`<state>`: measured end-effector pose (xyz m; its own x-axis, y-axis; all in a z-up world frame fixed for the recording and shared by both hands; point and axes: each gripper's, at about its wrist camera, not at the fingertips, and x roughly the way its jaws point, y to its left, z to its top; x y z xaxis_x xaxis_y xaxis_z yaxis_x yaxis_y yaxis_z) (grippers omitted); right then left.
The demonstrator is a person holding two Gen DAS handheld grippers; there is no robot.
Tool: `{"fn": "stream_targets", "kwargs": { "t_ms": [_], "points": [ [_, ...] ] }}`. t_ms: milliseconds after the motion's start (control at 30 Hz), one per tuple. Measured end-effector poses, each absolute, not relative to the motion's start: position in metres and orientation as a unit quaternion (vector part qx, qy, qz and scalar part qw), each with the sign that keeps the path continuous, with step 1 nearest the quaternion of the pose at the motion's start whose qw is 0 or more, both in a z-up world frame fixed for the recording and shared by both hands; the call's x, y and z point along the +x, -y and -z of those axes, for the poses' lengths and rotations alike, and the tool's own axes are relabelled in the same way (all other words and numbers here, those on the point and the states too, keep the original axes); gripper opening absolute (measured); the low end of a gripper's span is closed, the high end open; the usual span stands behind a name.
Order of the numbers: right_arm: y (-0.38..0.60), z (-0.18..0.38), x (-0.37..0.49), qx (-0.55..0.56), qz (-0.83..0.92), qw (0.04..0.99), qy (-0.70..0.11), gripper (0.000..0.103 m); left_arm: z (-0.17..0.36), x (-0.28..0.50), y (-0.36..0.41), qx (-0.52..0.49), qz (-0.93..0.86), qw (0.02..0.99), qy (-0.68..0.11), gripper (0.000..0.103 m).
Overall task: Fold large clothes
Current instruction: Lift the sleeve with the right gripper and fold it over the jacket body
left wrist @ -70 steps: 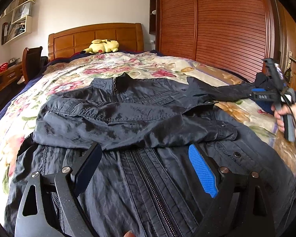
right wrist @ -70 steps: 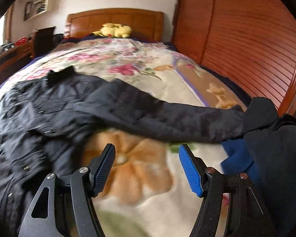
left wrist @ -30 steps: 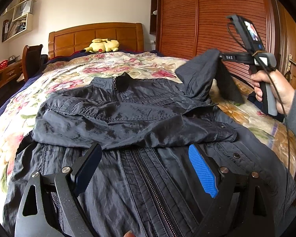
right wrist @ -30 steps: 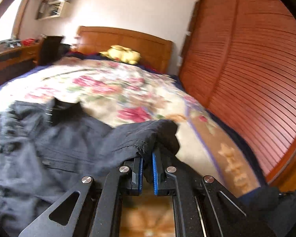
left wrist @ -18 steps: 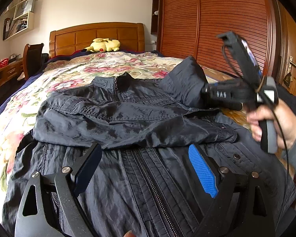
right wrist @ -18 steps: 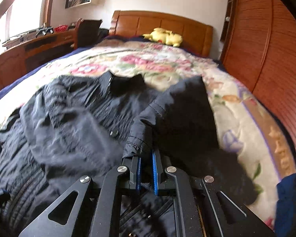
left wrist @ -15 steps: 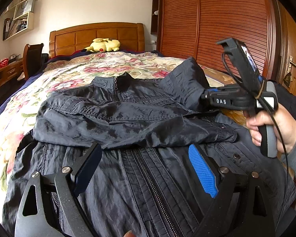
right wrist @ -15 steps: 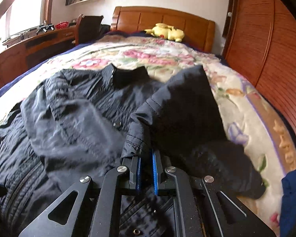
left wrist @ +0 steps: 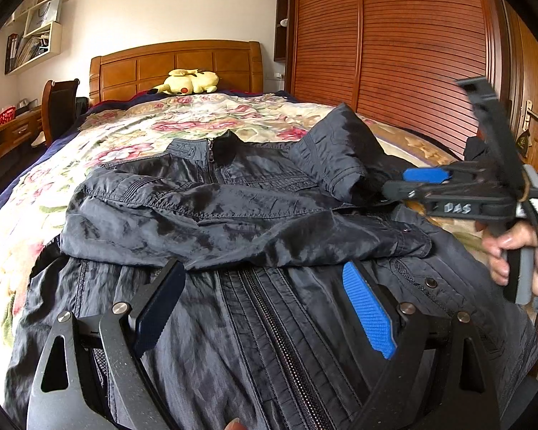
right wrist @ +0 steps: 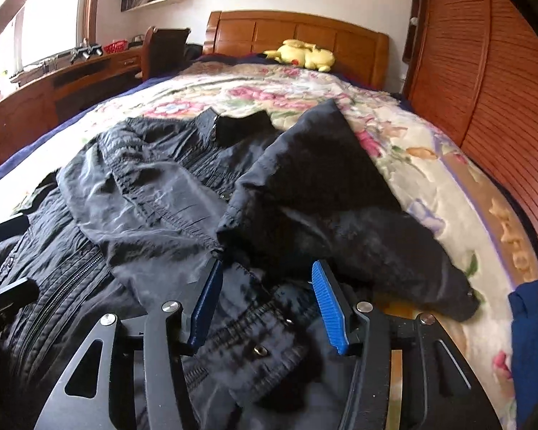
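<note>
Nearest to me, my left tongs (left wrist: 265, 308) stand wide open over the lower front of the black jacket (left wrist: 233, 215) and hold nothing; the zipper (left wrist: 269, 304) runs away from them, between the two pads. My right tongs (right wrist: 265, 304) have just been opening: the jaws are now about half apart, and the sleeve cuff (right wrist: 229, 215) lies just past the tips, touching the left pad perhaps, but no longer pinched. I judge this sleeve as released.

The jacket lies flat on the flowered bed cover (left wrist: 204, 114), front side up, directly ahead of both tongs. Its long axis goes from the hem near me to the collar (left wrist: 211, 147) far from me, so the collar points toward the headboard (left wrist: 175, 64).

For progress: one sleeve (left wrist: 197, 229) is already laid across the chest, just beyond the left tongs. The other sleeve (right wrist: 322, 186) is brought inward from the right side, but it stands up in a heap and is not smoothed. Left to do, I think: flatten that sleeve, then fold the body across its length. Far behind, a yellow plush toy (left wrist: 190, 82) rests by the headboard.
</note>
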<state>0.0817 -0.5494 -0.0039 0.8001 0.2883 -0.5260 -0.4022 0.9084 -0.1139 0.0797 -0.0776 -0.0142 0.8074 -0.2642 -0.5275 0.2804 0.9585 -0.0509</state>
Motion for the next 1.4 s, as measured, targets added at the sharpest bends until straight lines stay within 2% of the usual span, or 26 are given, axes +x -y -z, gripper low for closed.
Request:
{"fn": "stream_targets", "kwargs": {
  "t_ms": [233,567,633,700,800,1033,1133,1233,1300,1333,1400],
  "points": [
    [0.605,-0.01,0.088,-0.062,-0.119,0.964,-0.229,0.06,0.014,0.079,0.078,0.015,0.143,0.95,-0.276,0.09],
    [0.642,0.035,0.173,-0.033,-0.012,0.946,-0.322,0.061,0.015,0.079,0.078,0.018,0.143,0.95,-0.277,0.09],
    [0.646,0.043,0.184,-0.032,0.011,0.941,-0.337,0.067,0.015,0.079,0.079,0.018,0.143,0.95,-0.277,0.09],
    [0.65,0.053,0.194,-0.012,0.012,0.932,-0.361,0.08,0.015,0.079,0.079,0.019,0.143,0.95,-0.277,0.09],
    [0.655,0.057,0.202,0.008,0.007,0.925,-0.38,0.087,0.015,0.079,0.079,0.019,0.143,0.95,-0.278,0.09],
    [0.662,0.06,0.207,0.024,-0.022,0.917,-0.397,0.087,0.015,0.08,0.08,0.019,0.143,0.95,-0.277,0.09],
    [0.666,0.062,0.209,0.024,-0.036,0.916,-0.398,0.078,0.015,0.08,0.08,0.019,0.143,0.95,-0.277,0.09],
    [0.665,0.059,0.205,0.007,-0.051,0.916,-0.397,0.061,0.015,0.08,0.08,0.019,0.143,0.95,-0.277,0.09],
    [0.659,0.057,0.2,-0.004,-0.068,0.917,-0.393,0.033,0.015,0.08,0.079,0.019,0.143,0.95,-0.277,0.09],
    [0.655,0.056,0.197,-0.012,-0.076,0.918,-0.389,0.026,0.015,0.08,0.08,0.019,0.144,0.95,-0.278,0.09],
    [0.646,0.05,0.189,-0.038,-0.074,0.924,-0.373,0.022,0.014,0.079,0.079,0.019,0.145,0.95,-0.277,0.09]
  ]
}}
